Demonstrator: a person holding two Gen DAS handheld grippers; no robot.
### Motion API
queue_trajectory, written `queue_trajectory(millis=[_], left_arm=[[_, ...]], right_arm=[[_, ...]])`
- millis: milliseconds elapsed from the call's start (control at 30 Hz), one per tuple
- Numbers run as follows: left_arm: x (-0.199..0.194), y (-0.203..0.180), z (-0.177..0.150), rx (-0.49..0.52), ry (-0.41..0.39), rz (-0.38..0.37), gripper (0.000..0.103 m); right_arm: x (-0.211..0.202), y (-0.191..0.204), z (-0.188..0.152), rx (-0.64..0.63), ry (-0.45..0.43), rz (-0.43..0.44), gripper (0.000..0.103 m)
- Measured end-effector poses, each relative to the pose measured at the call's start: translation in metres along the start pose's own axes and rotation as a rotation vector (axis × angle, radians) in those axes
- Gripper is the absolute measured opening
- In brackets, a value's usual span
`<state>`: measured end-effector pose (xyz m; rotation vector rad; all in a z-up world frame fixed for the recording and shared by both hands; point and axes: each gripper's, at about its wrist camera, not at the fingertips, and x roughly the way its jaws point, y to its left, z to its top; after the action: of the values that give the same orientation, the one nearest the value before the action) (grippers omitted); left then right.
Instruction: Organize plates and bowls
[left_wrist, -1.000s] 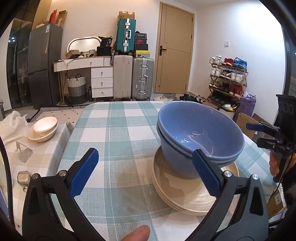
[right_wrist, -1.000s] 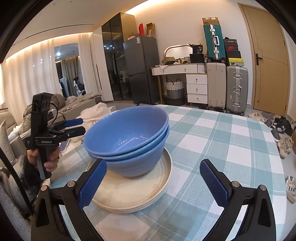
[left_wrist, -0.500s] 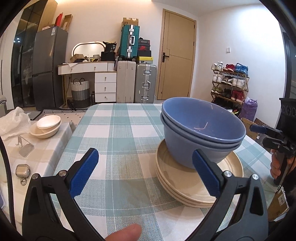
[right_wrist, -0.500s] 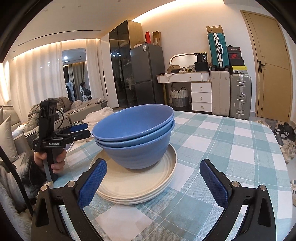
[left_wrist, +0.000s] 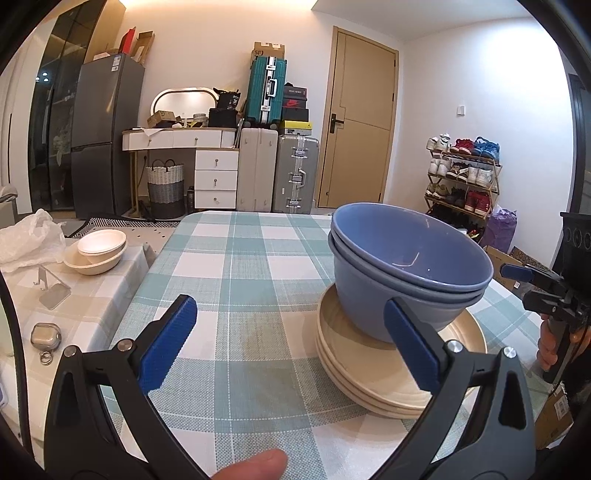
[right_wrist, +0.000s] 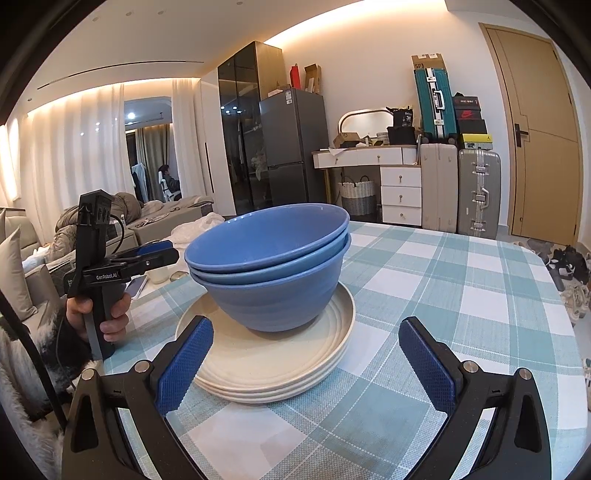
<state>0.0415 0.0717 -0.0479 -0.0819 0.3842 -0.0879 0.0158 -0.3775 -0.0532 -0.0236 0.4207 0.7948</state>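
A stack of blue bowls (left_wrist: 402, 266) (right_wrist: 273, 269) rests on a stack of cream plates (left_wrist: 369, 373) (right_wrist: 280, 358) on the checked table (left_wrist: 240, 266) (right_wrist: 461, 306). My left gripper (left_wrist: 291, 347) is open, its blue pads apart, with the stack just beyond its right finger. My right gripper (right_wrist: 306, 362) is also open, near the plates' front edge and holding nothing. Each gripper shows in the other's view, held by a hand at the table's side: the right gripper (left_wrist: 532, 284) and the left gripper (right_wrist: 147, 258).
Two nested cream bowls (left_wrist: 96, 249) sit on a low side table (left_wrist: 44, 317) to the left, with a plastic bag (left_wrist: 31, 236), a phone stand and a small case. Suitcases (left_wrist: 277, 166), a drawer unit, a fridge and a shoe rack (left_wrist: 461, 177) line the room behind.
Both grippers have dropped lower and drawn back slightly, so the bowls and plates are seen more from the side. The crockery has not moved, and both grippers stayed open.
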Motion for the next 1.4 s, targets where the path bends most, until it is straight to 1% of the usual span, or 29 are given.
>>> queue_trajectory(millis=[267,1400], left_arm=[[0.004,-0.009,0.001,0.028,-0.001,-0.008,0.101],[0.003,-0.013,-0.001,0.026,-0.012,-0.011,0.101]], right_arm=[[0.0,0.003,-0.001,-0.017,0.002,0.006,0.102],[-0.001,0.003,-0.001,-0.017,-0.005,0.006,0.102]])
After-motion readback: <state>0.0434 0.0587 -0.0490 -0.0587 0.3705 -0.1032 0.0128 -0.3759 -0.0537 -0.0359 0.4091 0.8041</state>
